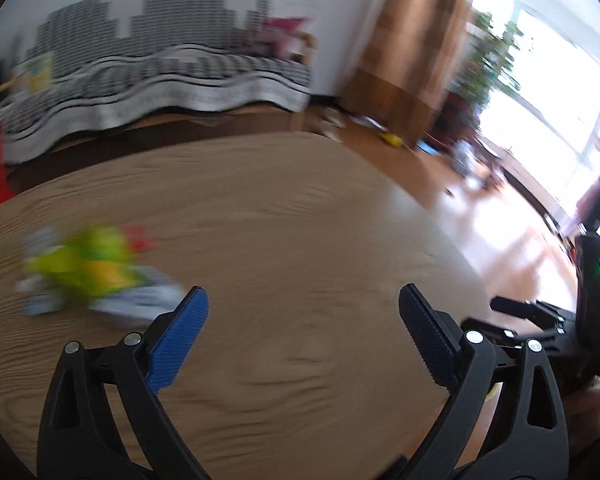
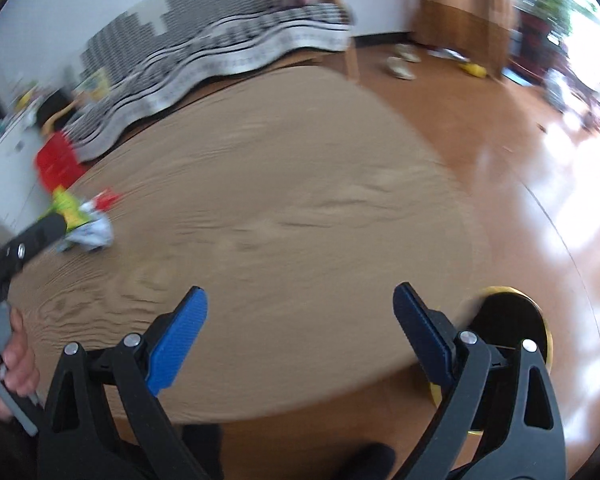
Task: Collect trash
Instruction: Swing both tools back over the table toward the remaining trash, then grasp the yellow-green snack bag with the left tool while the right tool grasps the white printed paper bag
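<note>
Both grippers wide apart & empty: left gripper (image 1: 303, 300) at bottom centre of its own view, blue pads spread over bare wood, nothing btwn them; right gripper (image 2: 300, 300) same in its view, jaws gaping, nothing held. Everything's smeared w/ blur. Trash pile (image 1: 88, 276) sits at left of left wrist view on the round wooden table (image 1: 300, 208) – crumpled yellow-green wrapper, whitish/blue paper under it, a red scrap just behind; left finger's tip is near its lower right edge, can't tell if touching. In right wrist view same trash pile (image 2: 86, 216) shows at left edge, partly behind the left gripper's black body, w/ a hand (image 2: 14, 360) on the handle lower left. Right side of that view, lower right: black bin w/ gold rim (image 2: 512, 320) on the floor beside table edge, partly hidden by right finger. Back of both views: sofa under a black-white striped cover (image 1: 160, 76), red object (image 2: 56, 160) at left by the table, brown curtain (image 1: 416, 40) & bright window (image 1: 560, 92) upper right, glossy wood floor (image 2: 500, 152) w/ slippers & small clutter, too blurred to name
</note>
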A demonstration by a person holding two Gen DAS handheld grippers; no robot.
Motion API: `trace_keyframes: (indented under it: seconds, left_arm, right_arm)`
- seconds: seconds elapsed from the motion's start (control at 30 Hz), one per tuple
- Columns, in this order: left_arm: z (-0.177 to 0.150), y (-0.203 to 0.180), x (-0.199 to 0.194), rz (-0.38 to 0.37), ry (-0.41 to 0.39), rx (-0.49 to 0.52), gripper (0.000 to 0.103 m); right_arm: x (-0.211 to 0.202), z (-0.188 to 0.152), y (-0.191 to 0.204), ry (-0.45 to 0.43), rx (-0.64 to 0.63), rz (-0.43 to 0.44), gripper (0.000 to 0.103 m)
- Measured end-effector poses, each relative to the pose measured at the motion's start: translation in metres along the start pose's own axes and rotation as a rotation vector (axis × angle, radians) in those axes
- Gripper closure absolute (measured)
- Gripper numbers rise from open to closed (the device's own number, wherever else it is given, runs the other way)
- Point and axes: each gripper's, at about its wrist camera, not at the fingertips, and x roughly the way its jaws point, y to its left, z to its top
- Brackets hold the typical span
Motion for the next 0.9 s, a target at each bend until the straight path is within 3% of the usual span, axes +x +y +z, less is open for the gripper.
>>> trace_keyframes:
  seconds: [0.17, 0.27, 0.5, 0.63, 0.7, 0.8, 0.9]
  left_arm:
    - [-0.003, 0.079, -0.033, 0.125, -0.053, -0.078, 0.009]
    - [-0.001, 0.109, -0.031, 0.173, -0.051, -0.09, 0.009]
    - [0.006, 0.13, 0.012, 0.201, -0.002, -0.075, 0.009]
    - [0.012, 0.132, 0.029, 0.178, 0.004, -0.104, 0.01]
    - [0.014, 0.132, 0.031, 0.181, 0.014, -0.108, 0.04]
    - [0.016, 0.14, 0.019, 0.149, 0.018, -0.161, 0.046]
    - [0.014, 0.144, -0.004, 0.168, -0.003, -0.151, 0.046]
  right_arm:
    - [0.027, 0.01, 0.077, 0.03, -0.123, 0.06, 0.012]
    - [0.043, 0.013, 0.112, 0.051, -0.172, 0.078, 0.012]
    - [0.076, 0.018, 0.15, 0.086, -0.235, 0.084, 0.012]
    - [0.09, 0.025, 0.161, 0.095, -0.227, 0.097, 0.012]
    - [0.096, 0.029, 0.168, 0.099, -0.224, 0.11, 0.012]
    - [0.105, 0.033, 0.182, 0.102, -0.236, 0.13, 0.012]
    - [0.114, 0.035, 0.201, 0.1, -0.272, 0.14, 0.012]
